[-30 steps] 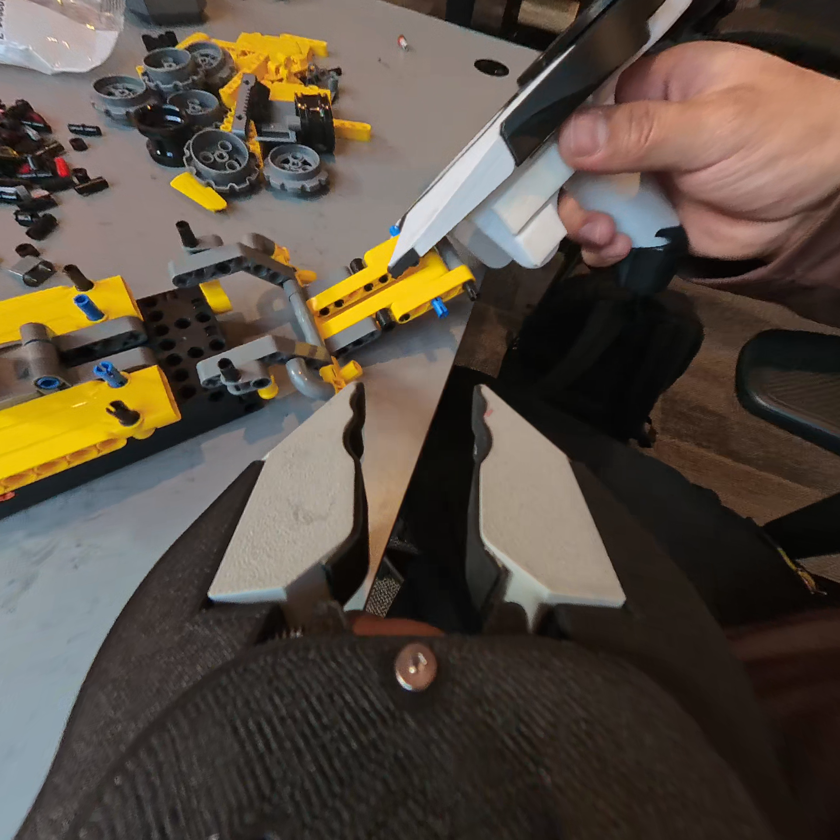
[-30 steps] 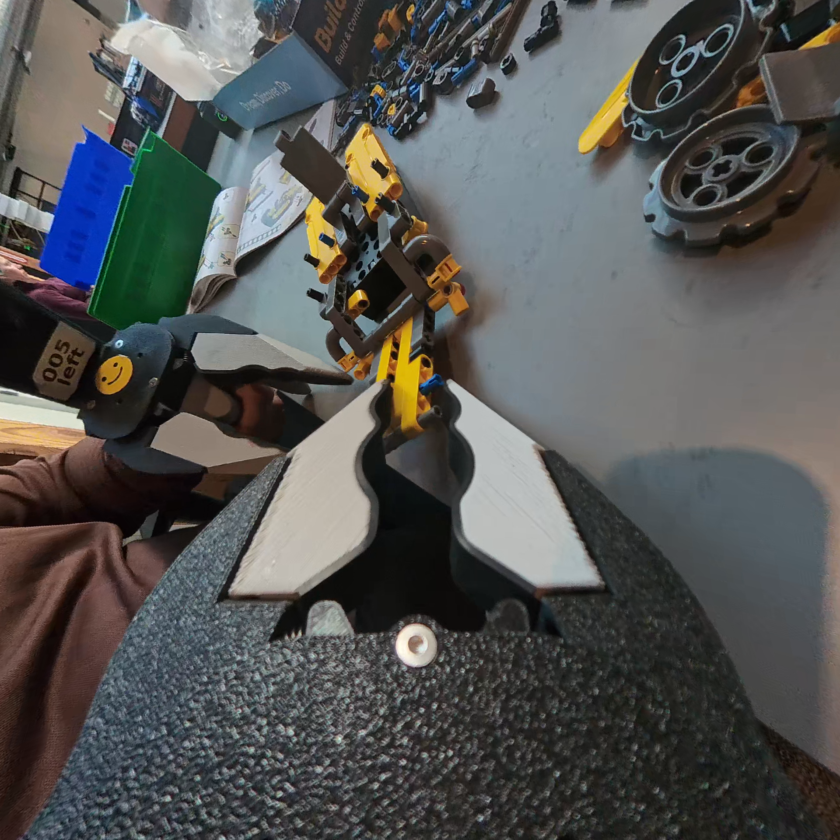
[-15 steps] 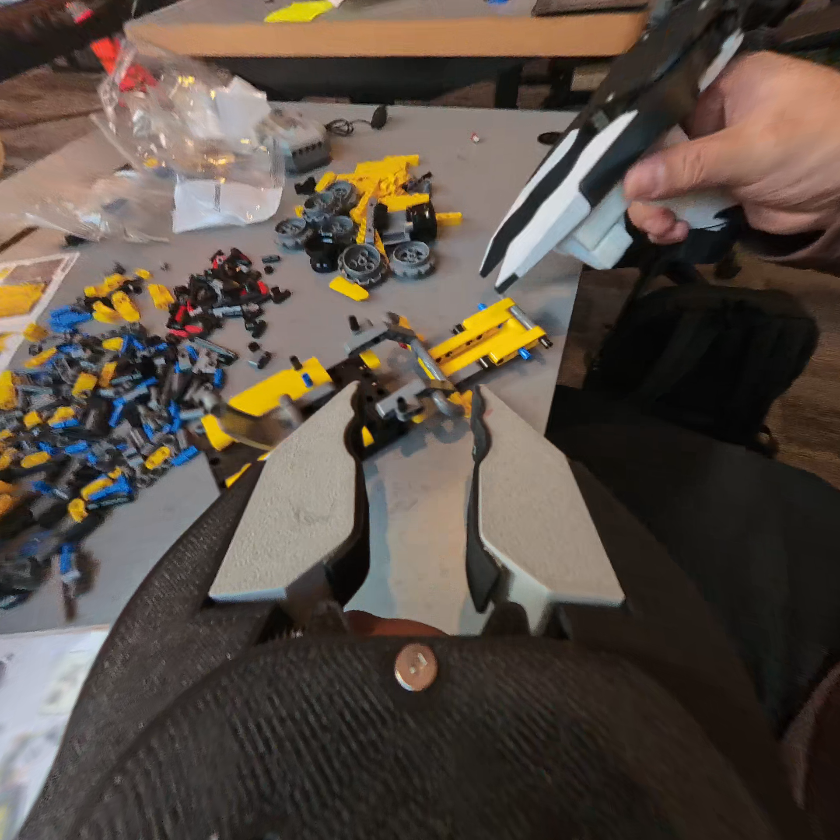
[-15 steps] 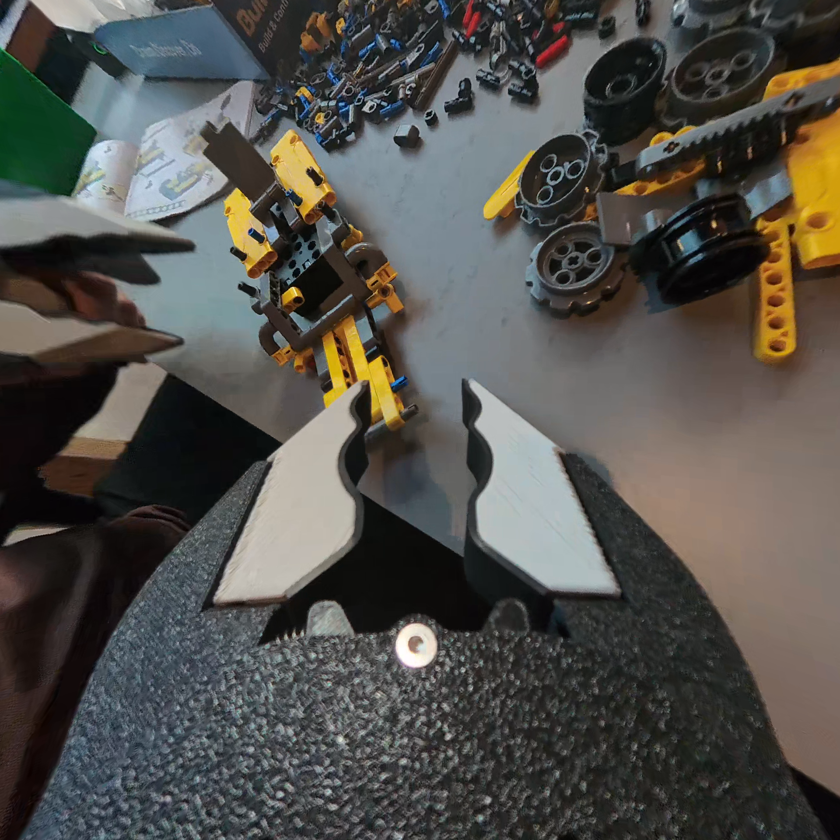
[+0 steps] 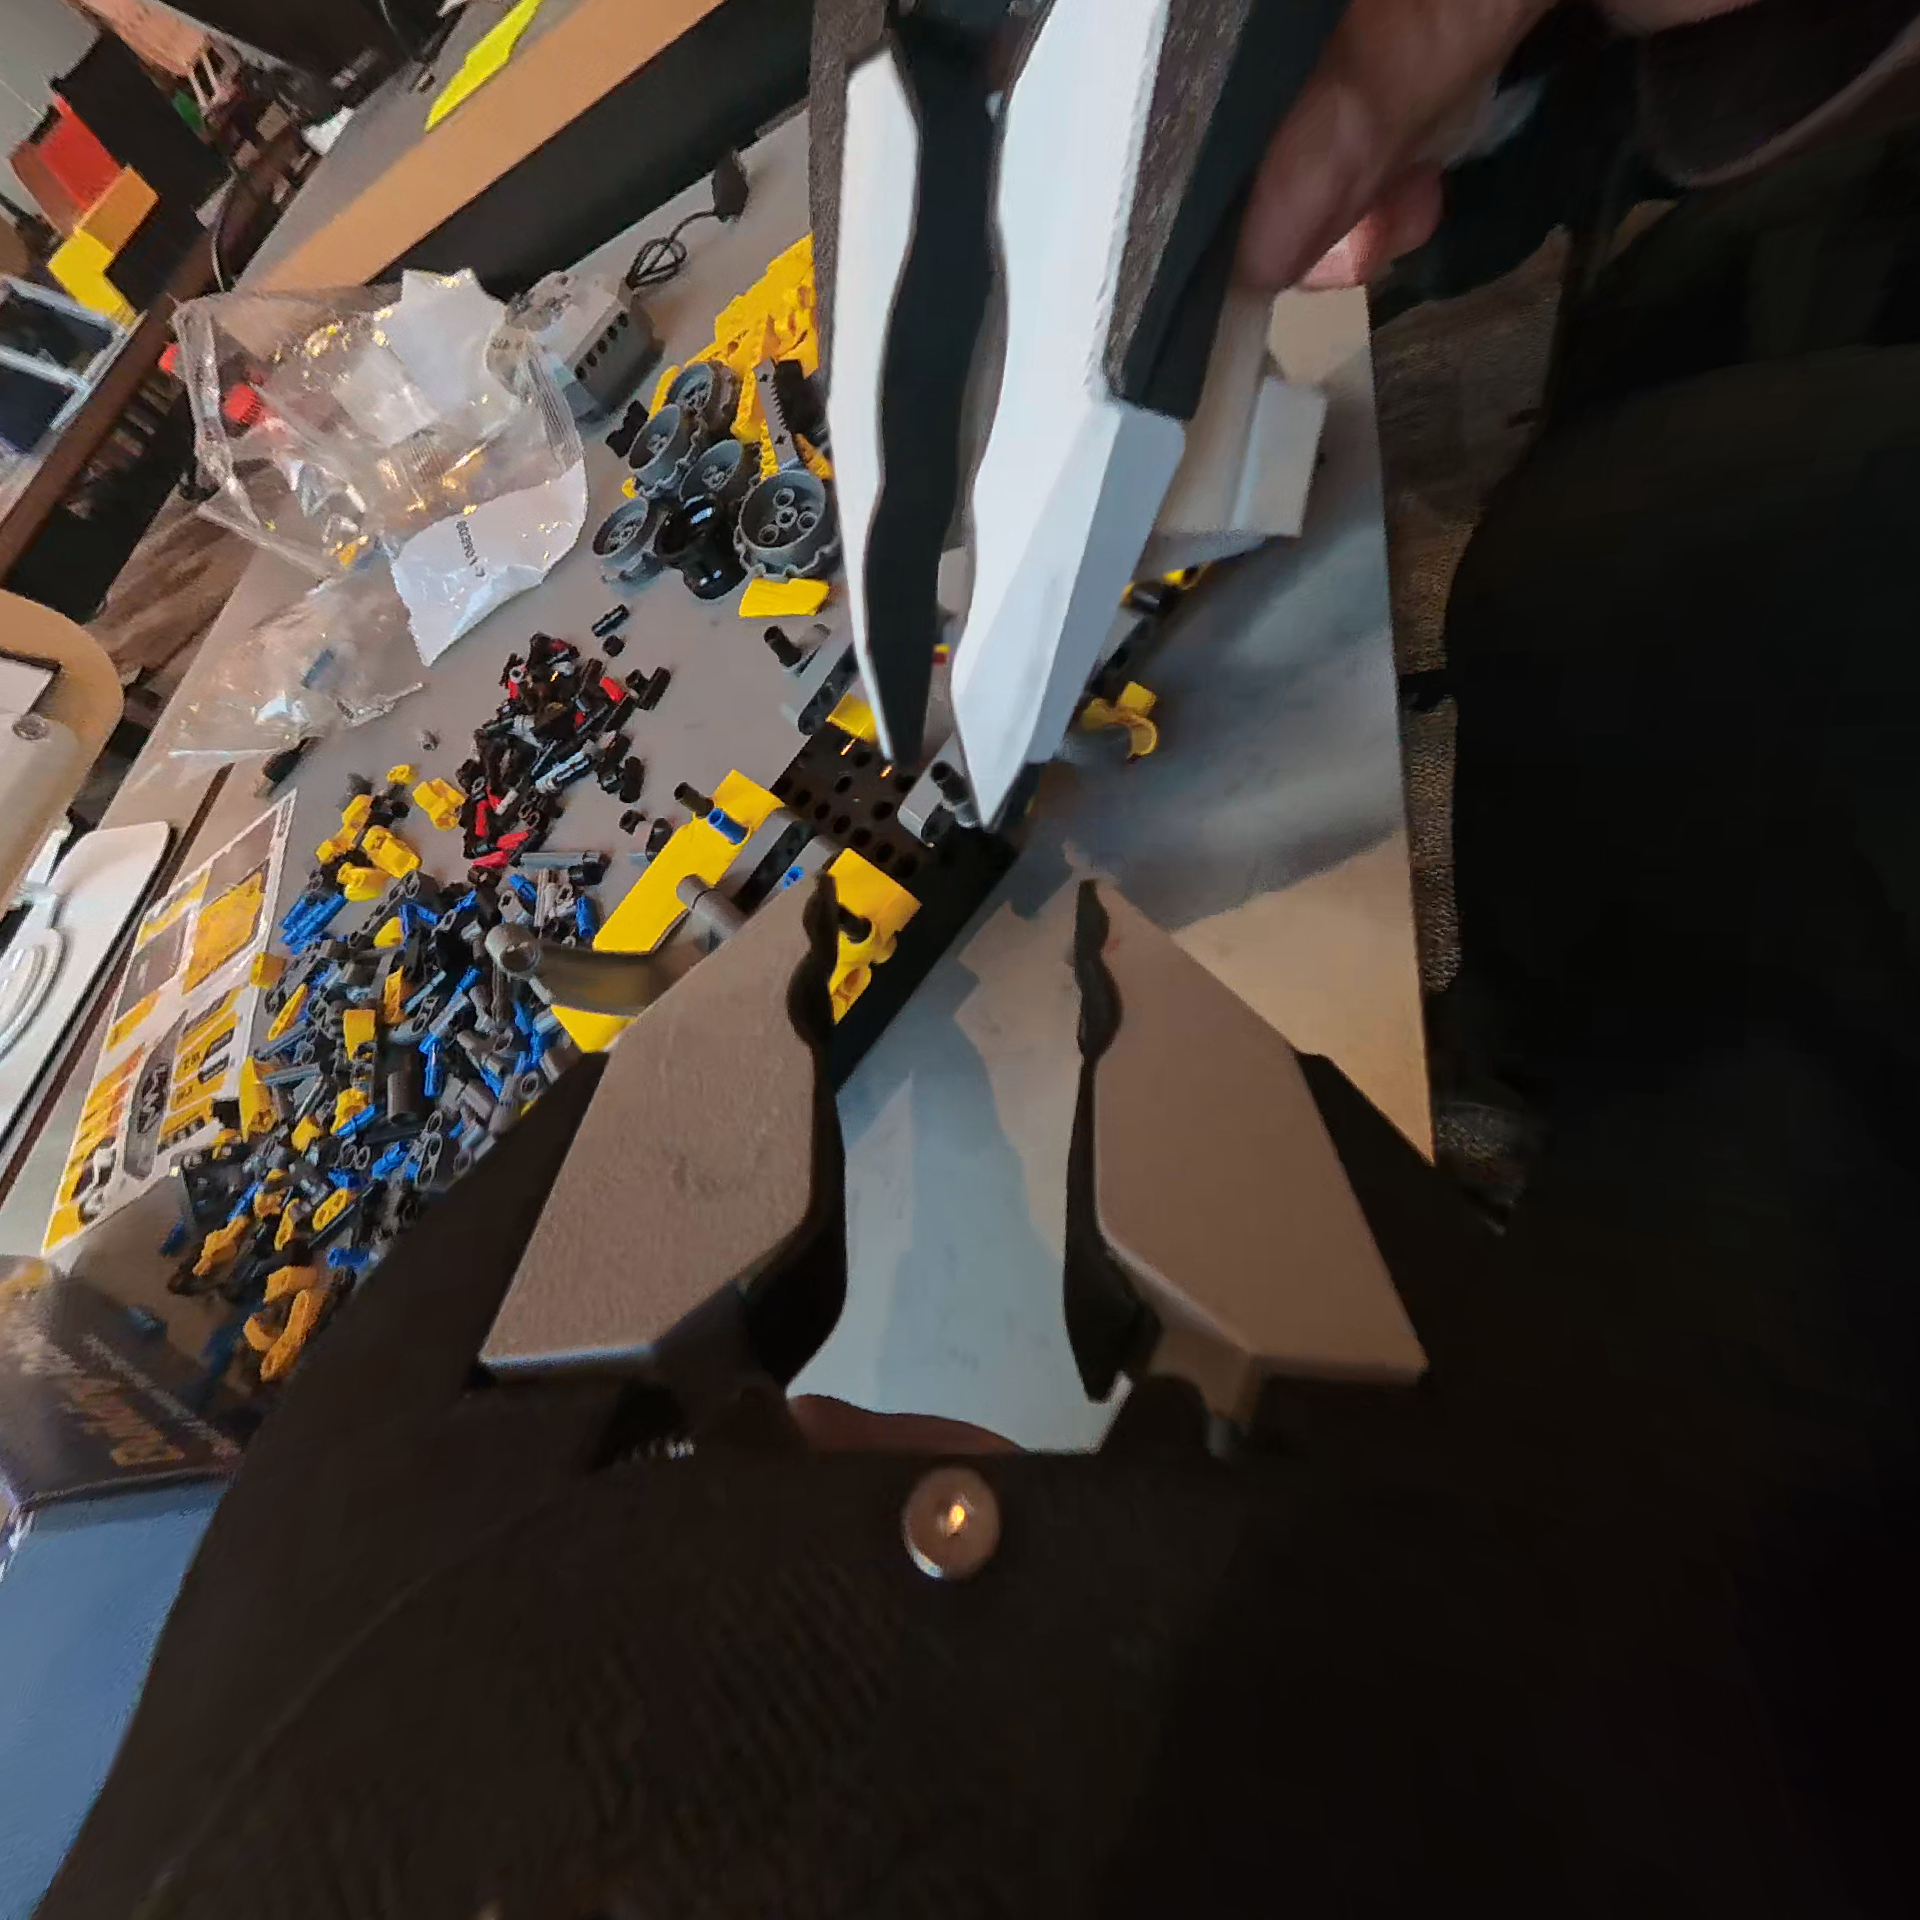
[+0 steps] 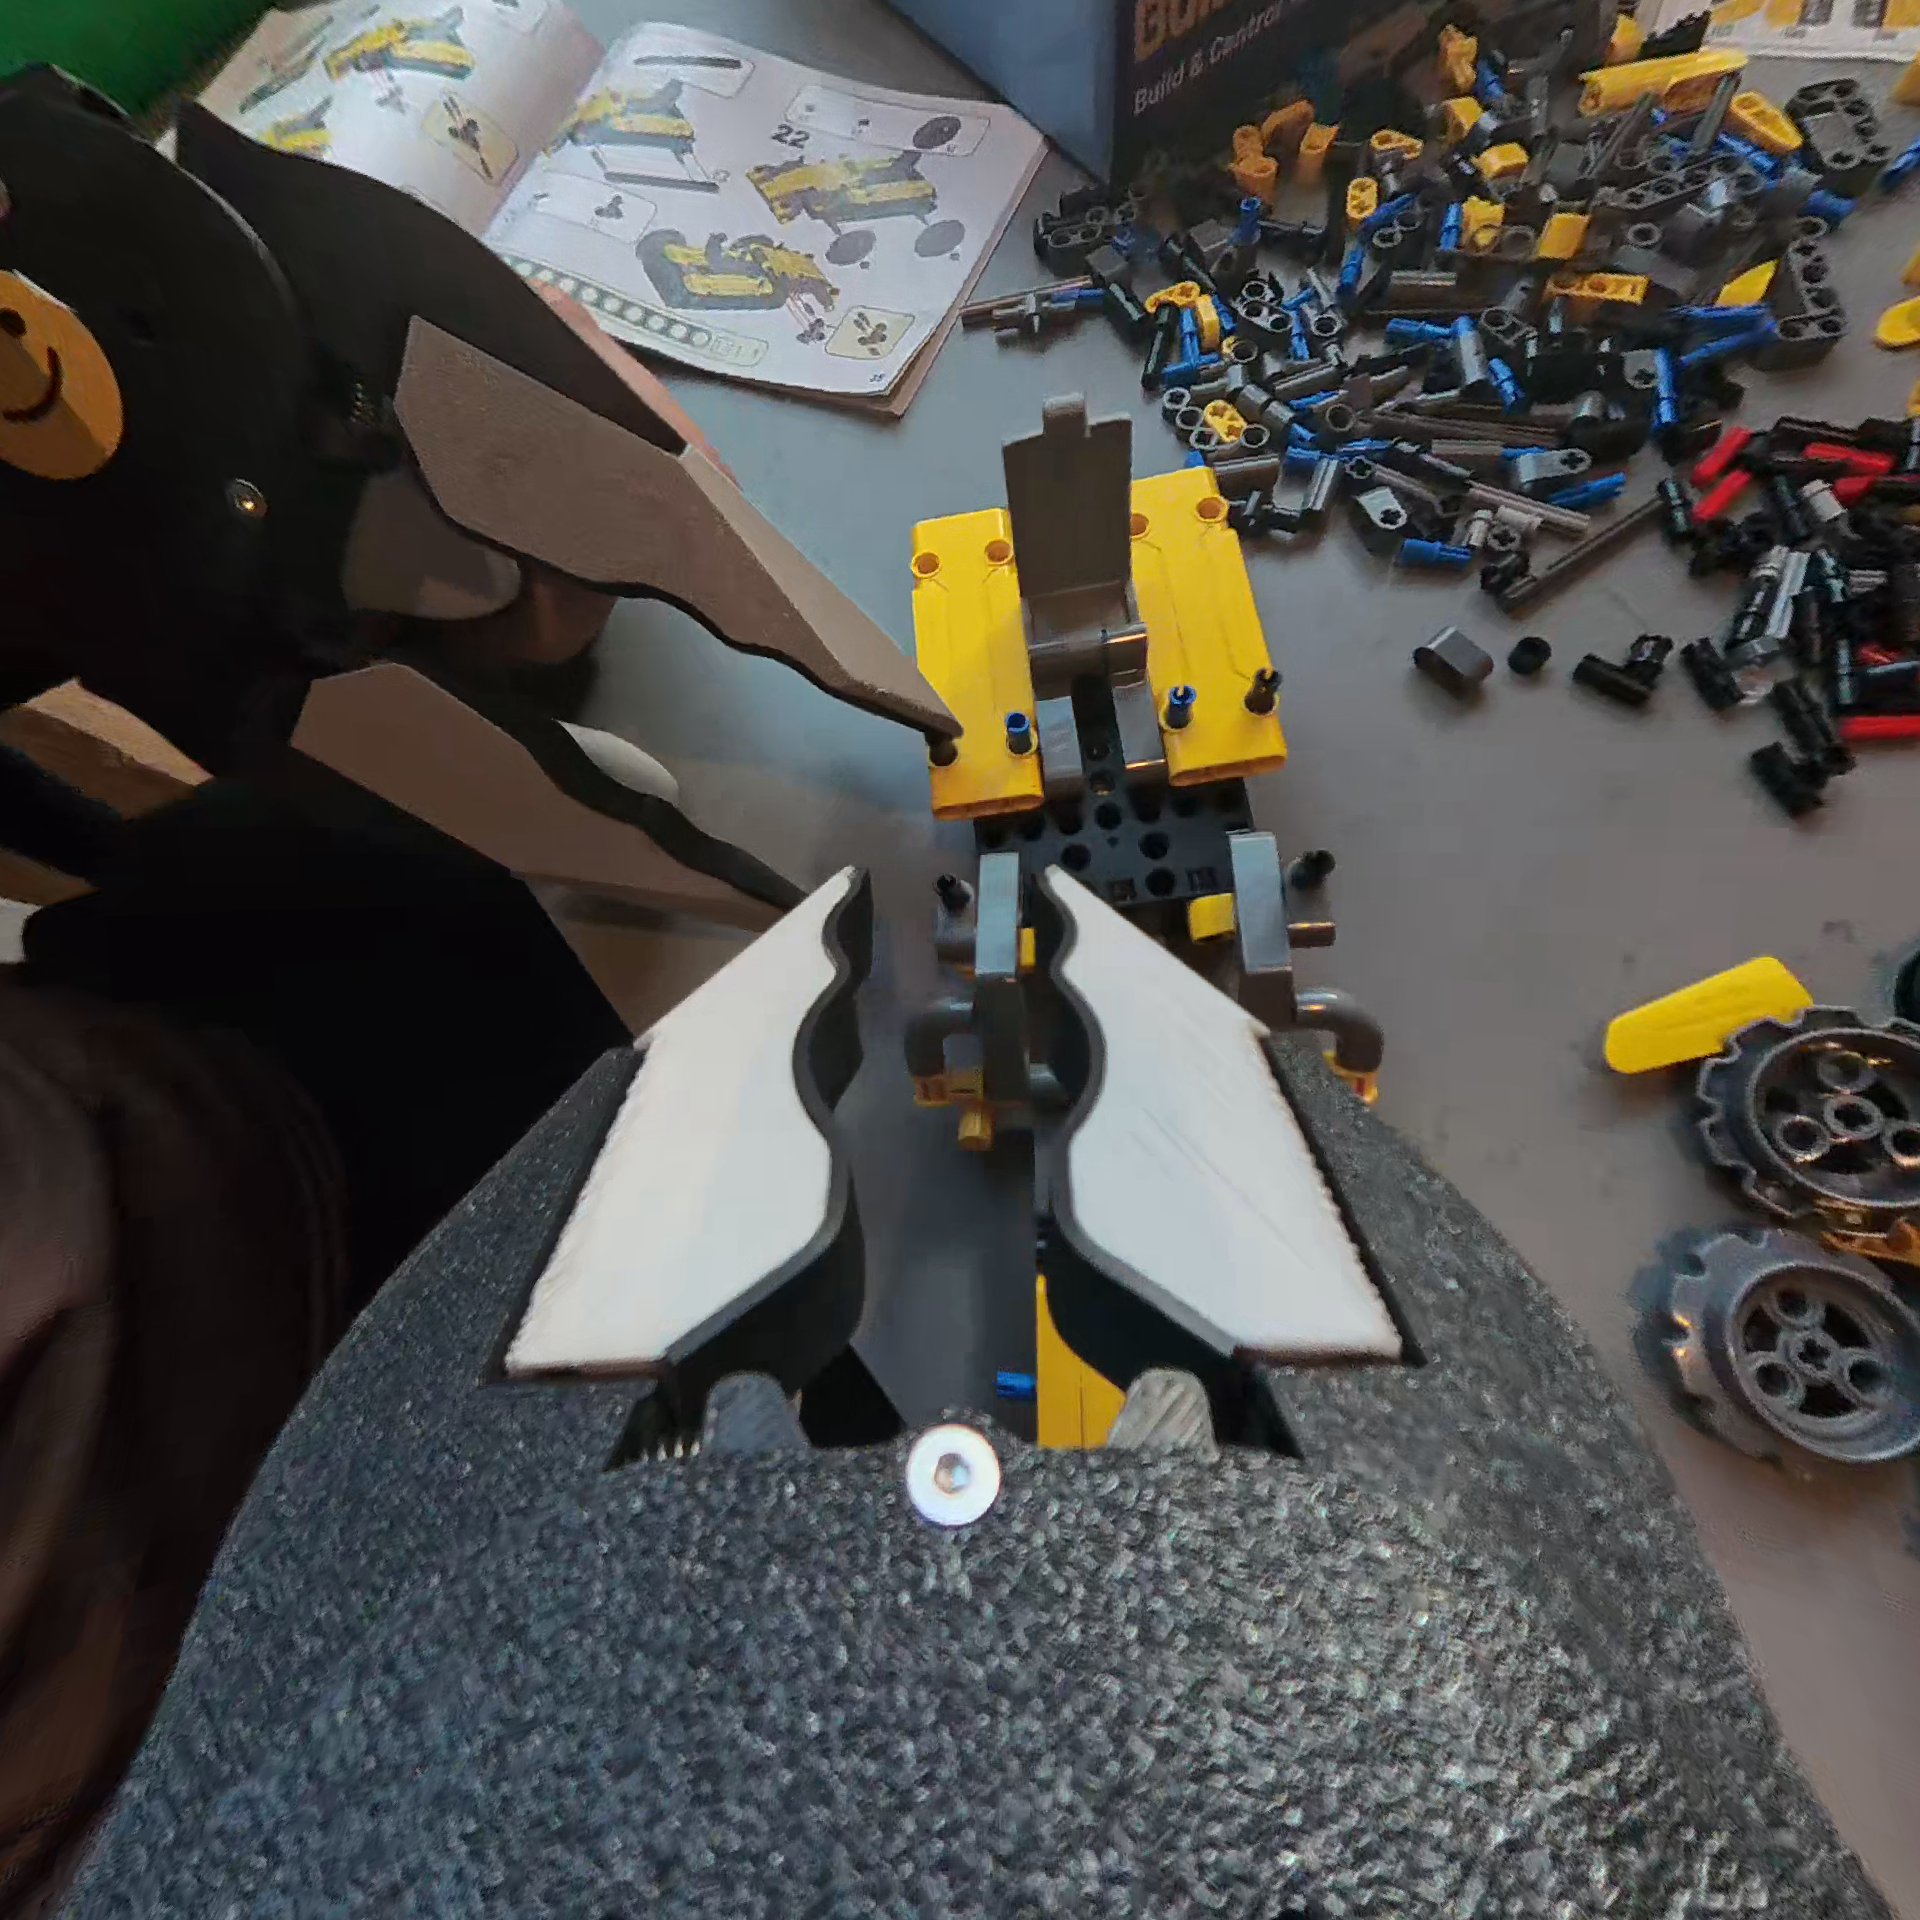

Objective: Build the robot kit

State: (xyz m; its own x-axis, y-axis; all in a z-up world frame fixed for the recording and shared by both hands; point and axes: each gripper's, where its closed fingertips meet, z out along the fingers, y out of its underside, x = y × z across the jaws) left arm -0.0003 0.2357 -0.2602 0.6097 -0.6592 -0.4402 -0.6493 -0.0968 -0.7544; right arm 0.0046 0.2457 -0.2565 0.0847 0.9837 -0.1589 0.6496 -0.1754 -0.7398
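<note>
A half-built yellow, black and grey brick model (image 6: 1091, 665) lies on the grey table (image 6: 1455, 935). My right gripper (image 6: 951, 888) is open and hangs over the model's near end. Its white fingers straddle a grey beam (image 6: 997, 966), and the right finger is against it. My left gripper (image 6: 862, 810) comes in from the left, open. Its upper fingertip touches a black pin on the model's yellow panel. In the left wrist view my left gripper (image 5: 951, 914) is open just short of the model (image 5: 842, 810), and the right gripper (image 5: 940, 774) points down onto it.
A pile of small blue, black and yellow parts (image 6: 1507, 260), an open instruction booklet (image 6: 727, 197) and a dark box (image 6: 1247, 62) lie beyond the model. Grey toothed wheels (image 6: 1839, 1132) and a yellow curved piece (image 6: 1704, 1013) sit to the right. Clear plastic bags (image 5: 384, 436) lie further off. Only a small space, under 4 cm, lies between the two pairs of fingers. My right tips are roughly 12 centimetres from the yellow curved piece (image 6: 1704, 1013). The left camera catches it too, in the left wrist view (image 5: 781, 598).
My right gripper let go of the model's yellow arm, opened, and swung over the model to straddle the grey beam. My left gripper moved in to the yellow panel.
</note>
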